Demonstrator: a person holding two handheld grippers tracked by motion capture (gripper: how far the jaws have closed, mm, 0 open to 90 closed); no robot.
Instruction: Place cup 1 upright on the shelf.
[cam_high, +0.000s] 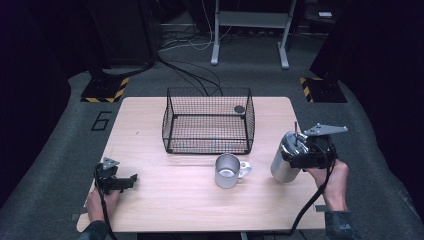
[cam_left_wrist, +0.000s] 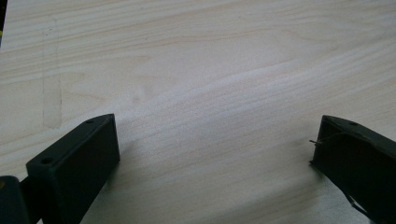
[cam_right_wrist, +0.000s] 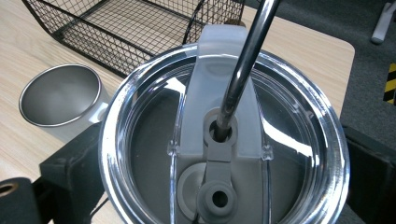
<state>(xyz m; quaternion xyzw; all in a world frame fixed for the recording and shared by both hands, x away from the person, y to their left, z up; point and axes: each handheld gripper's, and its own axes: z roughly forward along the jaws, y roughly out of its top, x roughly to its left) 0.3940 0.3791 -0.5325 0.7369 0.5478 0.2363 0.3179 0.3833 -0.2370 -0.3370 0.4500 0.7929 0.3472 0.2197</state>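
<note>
Gripping a tall silver steel tumbler with a clear plastic lid and metal straw, the right tool sits at the right side of the light wooden bench, jaws clamped on either side of the tumbler just under its rim. Tumbler is tilted, top leaning right and toward the far side, bottom at or just above the bench surface; cannot tell if it touches. In the right gripper view the lid is close up between the two black jaws, straw poking up through a grey centre hole, grey slider tab below it.

Short silver steel mug with a side handle stands upright near the bench centre, left of the tumbler, apart from it, handle pointing right. Looks empty inside.

Black wire mesh basket sits at the far middle of the bench, just behind the mug. Small dark round object is at its far right corner; too small to identify.

Left tool rests at the near left of the bench, well apart from everything, jaws spread wide with only bare wood between them, holding nothing. A hand is behind it.
</note>
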